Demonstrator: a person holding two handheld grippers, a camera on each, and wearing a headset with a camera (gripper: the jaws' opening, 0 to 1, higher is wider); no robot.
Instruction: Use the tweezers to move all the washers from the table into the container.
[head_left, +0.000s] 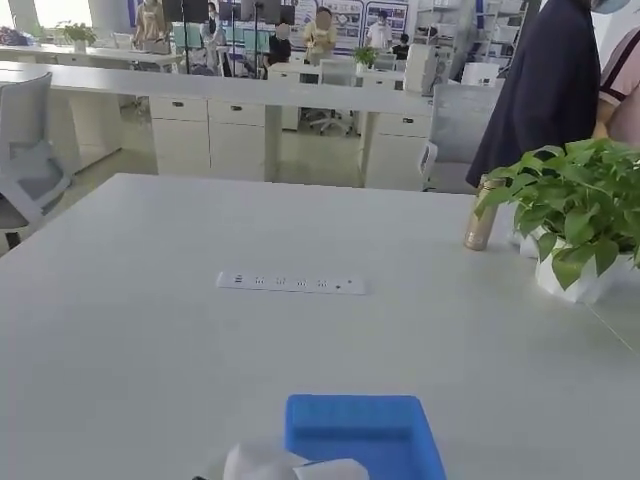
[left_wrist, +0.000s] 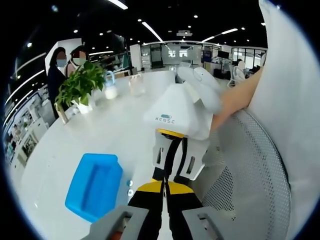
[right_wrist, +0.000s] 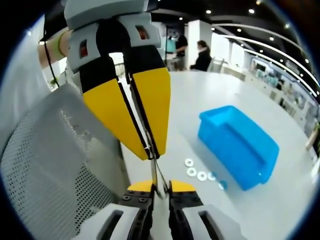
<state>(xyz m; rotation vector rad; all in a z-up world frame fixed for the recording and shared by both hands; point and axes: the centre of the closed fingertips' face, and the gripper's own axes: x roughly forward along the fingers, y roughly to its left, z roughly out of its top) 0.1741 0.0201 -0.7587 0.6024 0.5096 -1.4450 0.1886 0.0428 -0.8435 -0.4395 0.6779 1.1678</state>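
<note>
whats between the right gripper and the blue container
A row of washers on the table lies between the right gripper and the blue container, in the right gripper view.

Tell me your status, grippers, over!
Left gripper shut on tweezers; right gripper at their tip, grip unclear. Washers on table beside blue container. Nothing in the way.
</note>
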